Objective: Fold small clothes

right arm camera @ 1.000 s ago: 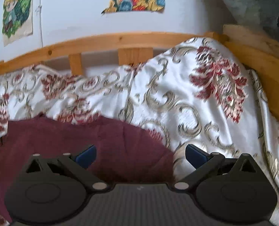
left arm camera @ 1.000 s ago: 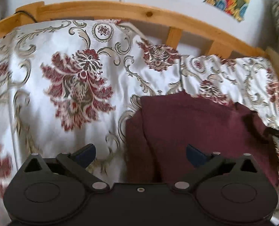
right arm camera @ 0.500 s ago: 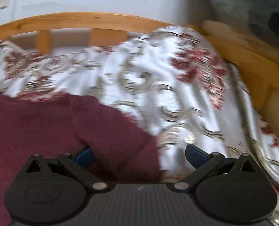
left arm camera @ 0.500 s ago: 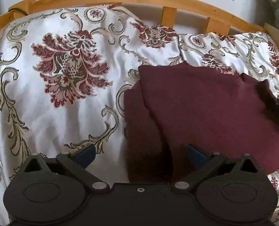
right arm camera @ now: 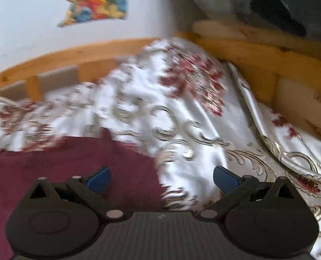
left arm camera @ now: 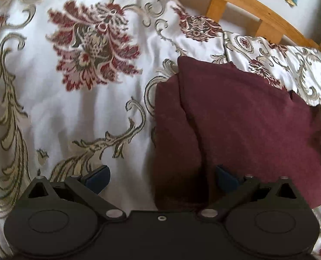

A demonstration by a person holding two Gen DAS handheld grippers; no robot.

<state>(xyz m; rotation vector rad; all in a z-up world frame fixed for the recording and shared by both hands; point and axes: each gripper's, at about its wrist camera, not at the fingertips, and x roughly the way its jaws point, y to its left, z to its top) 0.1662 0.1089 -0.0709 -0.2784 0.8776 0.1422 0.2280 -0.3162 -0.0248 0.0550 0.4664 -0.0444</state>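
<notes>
A dark maroon garment [left arm camera: 247, 125] lies folded on the floral bedspread [left arm camera: 95, 112], with a narrower layer along its left side. My left gripper [left arm camera: 162, 177] is open just above the garment's near left edge; its right finger is over the cloth and its left finger over the bedspread. In the right wrist view the same garment [right arm camera: 69, 162] fills the lower left. My right gripper [right arm camera: 162, 178] is open over the garment's right edge, its left finger over the cloth, its right finger over the bedspread [right arm camera: 203, 130]. Neither holds anything.
A wooden bed rail [left arm camera: 247, 2] runs along the far side, and a wooden side board [right arm camera: 257, 49] stands at the right. A white wall with a colourful picture [right arm camera: 95, 0] is behind. The bedspread is rumpled at the right [right arm camera: 279, 151].
The left gripper has moved closer to the garment's left edge. The right gripper has swung right, so the garment now sits further left in its view. Both stayed open.
</notes>
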